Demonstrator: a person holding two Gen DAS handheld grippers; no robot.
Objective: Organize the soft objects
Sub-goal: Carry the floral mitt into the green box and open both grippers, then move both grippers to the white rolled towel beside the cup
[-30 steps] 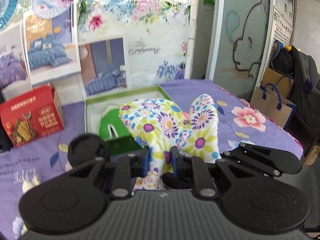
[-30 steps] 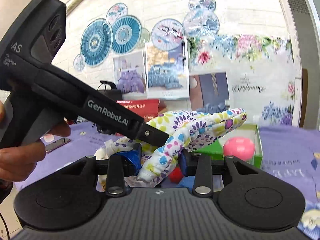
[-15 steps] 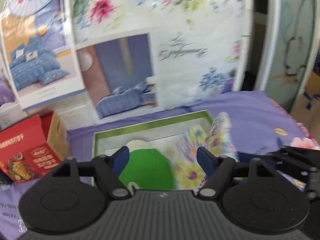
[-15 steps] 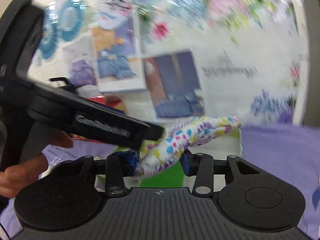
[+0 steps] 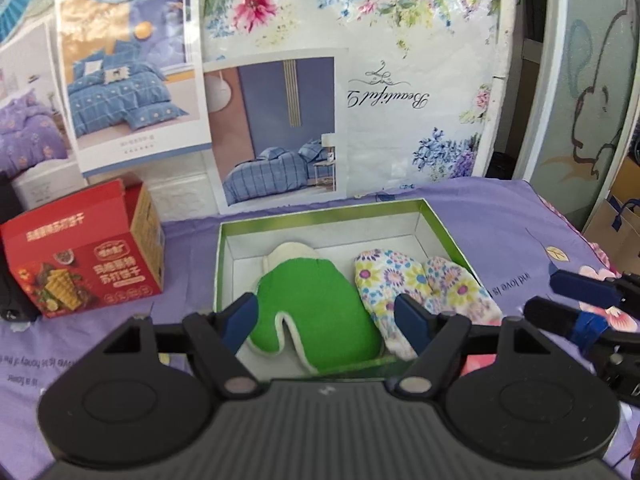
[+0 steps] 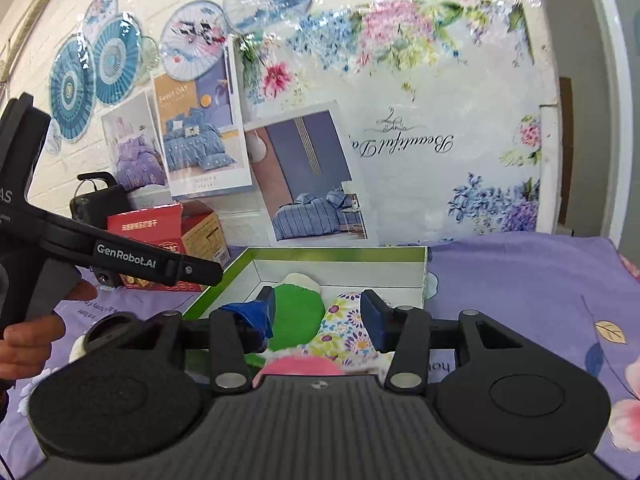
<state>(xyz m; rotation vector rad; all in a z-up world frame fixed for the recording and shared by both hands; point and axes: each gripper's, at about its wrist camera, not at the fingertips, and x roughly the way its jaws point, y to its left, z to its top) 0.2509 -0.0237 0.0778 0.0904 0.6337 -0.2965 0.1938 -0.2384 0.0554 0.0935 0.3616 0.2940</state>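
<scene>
Hovering wide open, empty: left claw (image 5: 326, 322) just short of the box's (image 5: 320, 216) near rim, right claw (image 6: 320, 316) also wide, empty, over the near end. Pink soft thing (image 6: 300, 366) lies nearest, under the right claw, likely next pick. Beyond, in the box: green mitt (image 5: 316, 304) left, floral mitt (image 5: 424, 288) right, side by side, long axes running away from the claws. Red carton (image 5: 80, 248) sits left on the purple sheet (image 5: 500, 216).

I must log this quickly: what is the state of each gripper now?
Left gripper: open, holding nothing.
Right gripper: open, holding nothing.
</scene>
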